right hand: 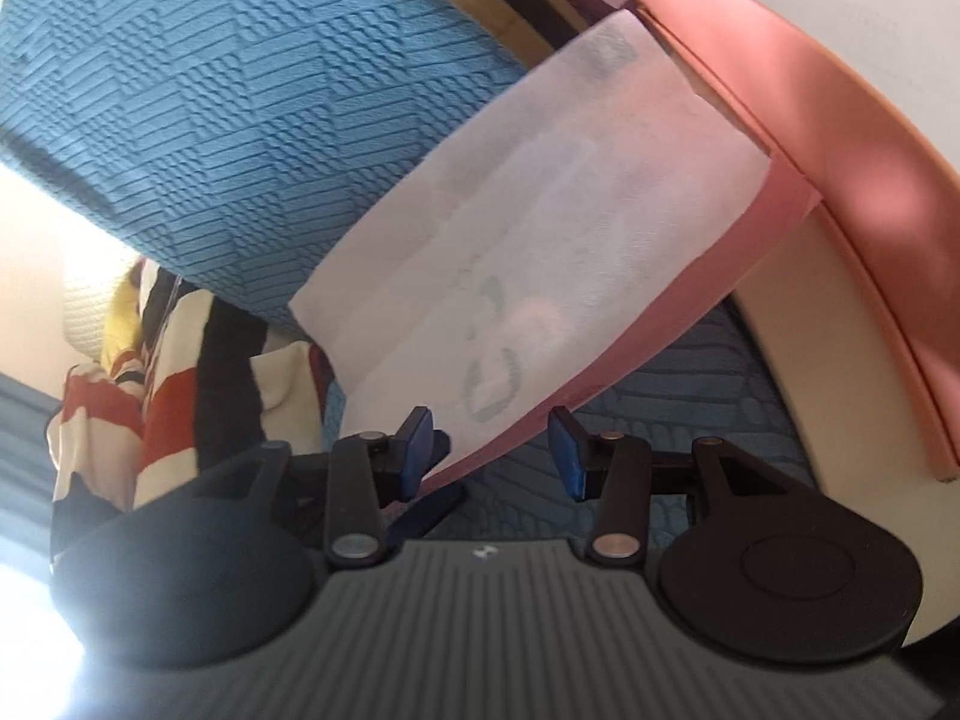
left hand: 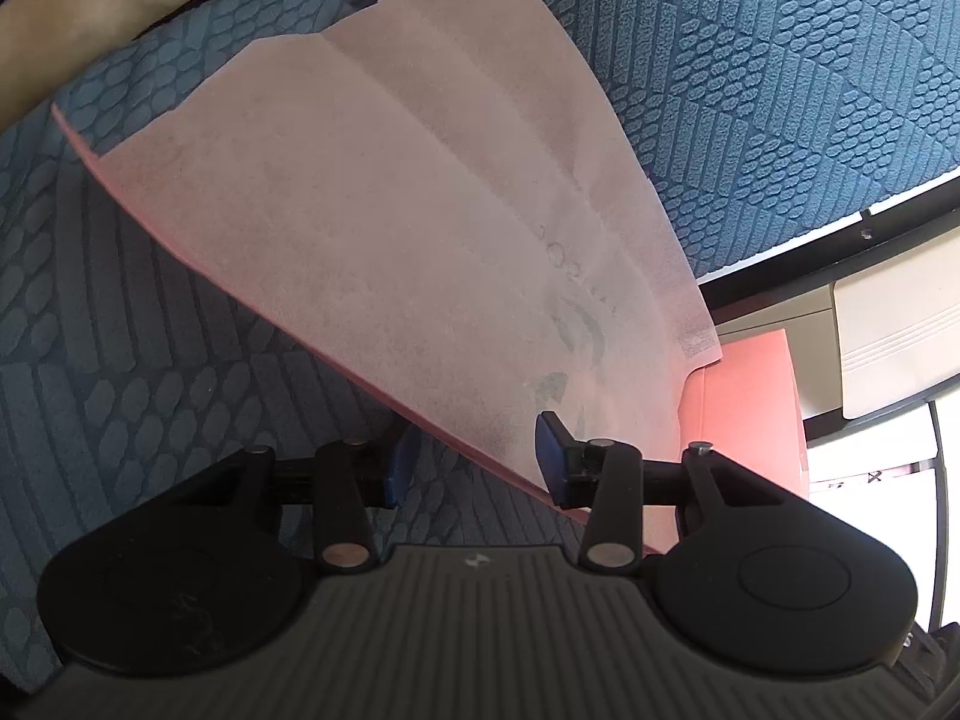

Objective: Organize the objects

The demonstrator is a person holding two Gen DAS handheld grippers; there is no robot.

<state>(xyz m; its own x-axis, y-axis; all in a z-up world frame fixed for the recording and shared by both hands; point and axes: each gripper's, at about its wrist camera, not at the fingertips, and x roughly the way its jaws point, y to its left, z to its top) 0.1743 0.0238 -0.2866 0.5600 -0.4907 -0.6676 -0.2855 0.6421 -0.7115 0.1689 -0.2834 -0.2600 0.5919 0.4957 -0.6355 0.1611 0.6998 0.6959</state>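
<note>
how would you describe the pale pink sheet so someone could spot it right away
Start from the blue textured bedspread filling most of the view. Lying flat on it is the pale pink sheet, a thin rectangle with fold creases and faint grey print showing through. Unlike the solid coral headboard nearby, it is pale, papery and translucent.

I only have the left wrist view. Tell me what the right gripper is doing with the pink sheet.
Observer: The right gripper is open. A corner of the pink sheet reaches in between its fingers, close to one pad, but it is not pinched.
Operator: Report what lies beside that gripper.
Observer: A striped cloth in red, white and black lies off to its left, past the edge of the blue bedspread.
</note>
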